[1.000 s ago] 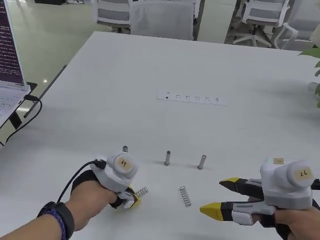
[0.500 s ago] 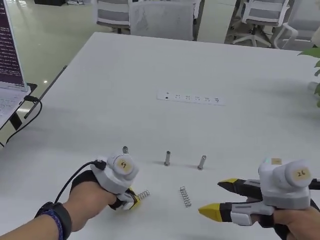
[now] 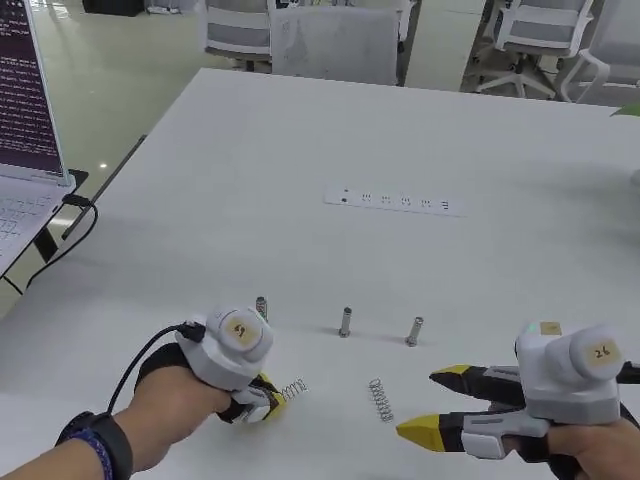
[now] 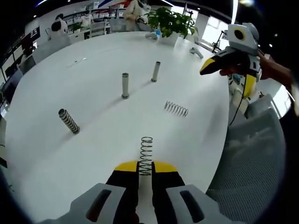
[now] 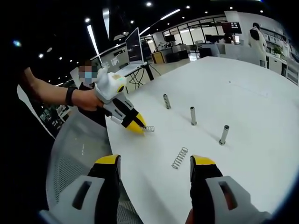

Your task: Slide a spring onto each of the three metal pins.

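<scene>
Three short metal pins stand in a row on the white table. The left pin point(image 3: 261, 307) point(image 4: 68, 121) carries a spring. The middle pin point(image 3: 345, 322) point(image 4: 125, 85) and the right pin point(image 3: 414, 331) point(image 4: 155, 71) are bare. My left gripper point(image 3: 268, 401) point(image 4: 145, 166) is shut on the end of a spring point(image 3: 292, 388) point(image 4: 146, 153) that sticks out forward, low over the table in front of the left pin. A loose spring point(image 3: 380, 399) point(image 5: 179, 157) lies flat between the grippers. My right gripper point(image 3: 417, 403) point(image 5: 155, 161) is open just right of it, with nothing between its jaws.
A white power strip point(image 3: 395, 201) lies further back on the table. An open laptop point(image 3: 25, 120) stands off the left edge, and a black cable point(image 3: 150, 355) runs to my left hand. Office chairs point(image 3: 335, 45) line the far side.
The head view has shifted slightly. The left gripper still holds its spring in the same spot, and the right gripper has hardly moved.
</scene>
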Available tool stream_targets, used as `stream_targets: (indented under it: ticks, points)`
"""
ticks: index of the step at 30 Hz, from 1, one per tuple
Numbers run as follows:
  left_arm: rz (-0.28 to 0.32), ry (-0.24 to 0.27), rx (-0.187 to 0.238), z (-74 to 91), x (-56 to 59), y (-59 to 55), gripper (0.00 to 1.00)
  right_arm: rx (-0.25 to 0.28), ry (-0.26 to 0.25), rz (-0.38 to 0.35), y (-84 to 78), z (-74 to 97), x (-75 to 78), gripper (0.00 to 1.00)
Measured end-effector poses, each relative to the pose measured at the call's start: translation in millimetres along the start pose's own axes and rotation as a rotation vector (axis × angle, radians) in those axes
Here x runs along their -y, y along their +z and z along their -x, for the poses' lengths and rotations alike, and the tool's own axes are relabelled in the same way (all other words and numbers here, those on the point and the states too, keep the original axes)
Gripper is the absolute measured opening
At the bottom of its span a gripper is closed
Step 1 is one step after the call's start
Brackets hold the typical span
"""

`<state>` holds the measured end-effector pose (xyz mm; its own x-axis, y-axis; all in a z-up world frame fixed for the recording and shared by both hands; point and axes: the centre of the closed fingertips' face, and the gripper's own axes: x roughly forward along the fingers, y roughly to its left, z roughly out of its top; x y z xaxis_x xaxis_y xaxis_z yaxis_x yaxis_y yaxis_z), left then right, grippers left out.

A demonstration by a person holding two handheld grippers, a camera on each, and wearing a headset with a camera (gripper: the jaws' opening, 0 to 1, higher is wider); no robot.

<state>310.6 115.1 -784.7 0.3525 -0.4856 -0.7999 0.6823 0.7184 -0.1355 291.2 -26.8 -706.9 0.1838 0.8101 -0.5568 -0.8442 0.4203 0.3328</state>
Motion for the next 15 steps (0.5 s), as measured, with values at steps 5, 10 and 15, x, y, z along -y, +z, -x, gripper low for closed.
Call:
stream_targets:
  ticks: [5,10,15]
  points:
    - [-0.015,-0.001,0.023,8.3,0.7,5.2,0.02,-0.003,0.024,0.016,5.2,-6.2,-1.8,0.58]
    - [-0.033,-0.002,0.048,17.8,3.3,11.9,0.02,-0.006,0.052,0.035,12.0,-12.7,-4.7,0.56]
    - [-0.046,-0.001,0.064,24.9,4.2,15.9,0.02,-0.011,0.08,0.055,17.2,-20.6,-7.8,0.55]
